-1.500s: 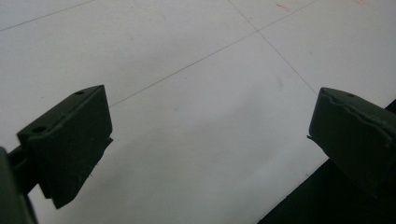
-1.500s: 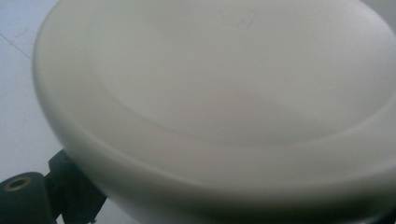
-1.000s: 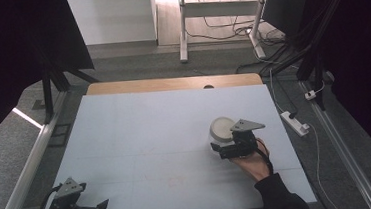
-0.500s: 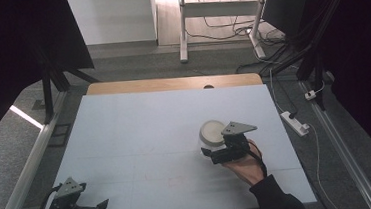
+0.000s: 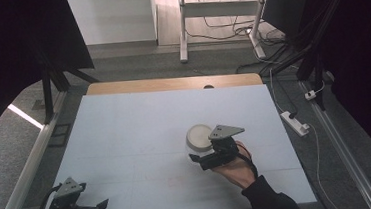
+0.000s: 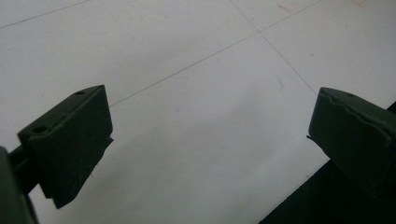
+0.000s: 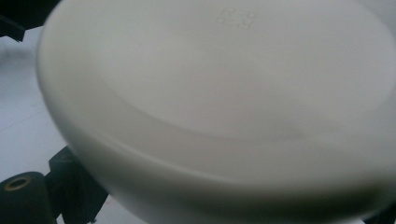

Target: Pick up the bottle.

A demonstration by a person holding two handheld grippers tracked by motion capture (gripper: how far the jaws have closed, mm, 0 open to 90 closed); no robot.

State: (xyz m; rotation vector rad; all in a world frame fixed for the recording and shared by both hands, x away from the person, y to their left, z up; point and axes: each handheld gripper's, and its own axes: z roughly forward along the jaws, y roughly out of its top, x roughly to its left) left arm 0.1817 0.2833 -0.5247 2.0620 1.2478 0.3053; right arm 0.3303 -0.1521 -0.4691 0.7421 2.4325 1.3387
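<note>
One white bowl (image 5: 199,136), clamped in the right tool (image 5: 201,158), has moved left; left tool (image 5: 100,205) gapes.

Smooth matt white plastic dish (image 7: 224,93); matt table (image 5: 126,139).

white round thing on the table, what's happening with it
A person holds a two-jaw gripper in each hand at a pale table. The right gripper is at the white round container, right of the table's middle; in the right gripper view the container sits very close, just above the jaws, though whether they are clamped on it is hard to tell. The left gripper rests at the near left corner, its jaws wide apart over bare table, holding nothing.
</note>
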